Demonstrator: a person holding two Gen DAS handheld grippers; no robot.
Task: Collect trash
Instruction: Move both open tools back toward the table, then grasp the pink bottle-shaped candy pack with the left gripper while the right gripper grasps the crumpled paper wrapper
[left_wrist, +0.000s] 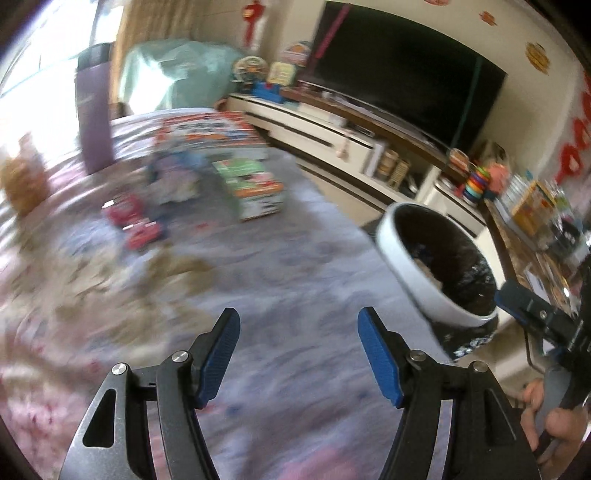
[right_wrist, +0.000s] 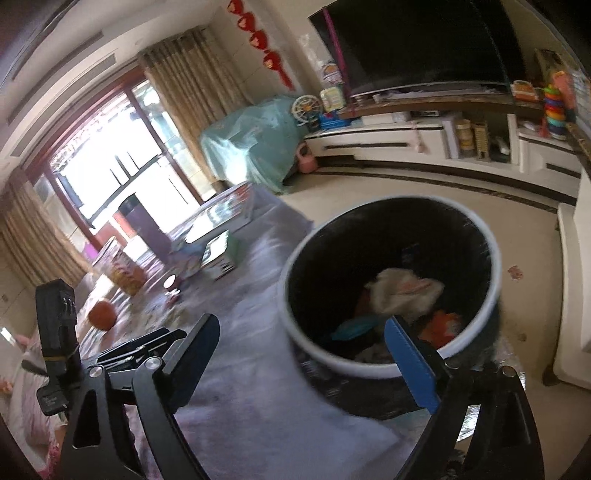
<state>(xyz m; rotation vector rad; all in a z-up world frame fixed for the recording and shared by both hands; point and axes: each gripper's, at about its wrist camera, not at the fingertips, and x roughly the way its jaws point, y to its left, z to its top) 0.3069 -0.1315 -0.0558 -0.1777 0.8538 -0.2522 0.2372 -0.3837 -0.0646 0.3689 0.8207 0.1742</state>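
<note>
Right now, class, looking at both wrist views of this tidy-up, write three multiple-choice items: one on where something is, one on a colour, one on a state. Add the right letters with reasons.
1. Where does the trash bin stand relative to the right gripper?
A. Just ahead, by its right-hand finger
B. On the TV shelf
C. Behind the curtains

2. What colour is the bin's rim?
A. Red
B. White
C. Green

3. What state is the left gripper in?
A. Shut on a toy
B. Shut on paper
C. Open, holding nothing

Answers:
1. A: in the right wrist view the bin sits on the floor just beyond the gripper, its rim partly behind the blue finger pad.
2. B: a white ring runs round the black-lined opening.
3. C: the left wrist view shows only the rug between the spread blue pads.
</note>
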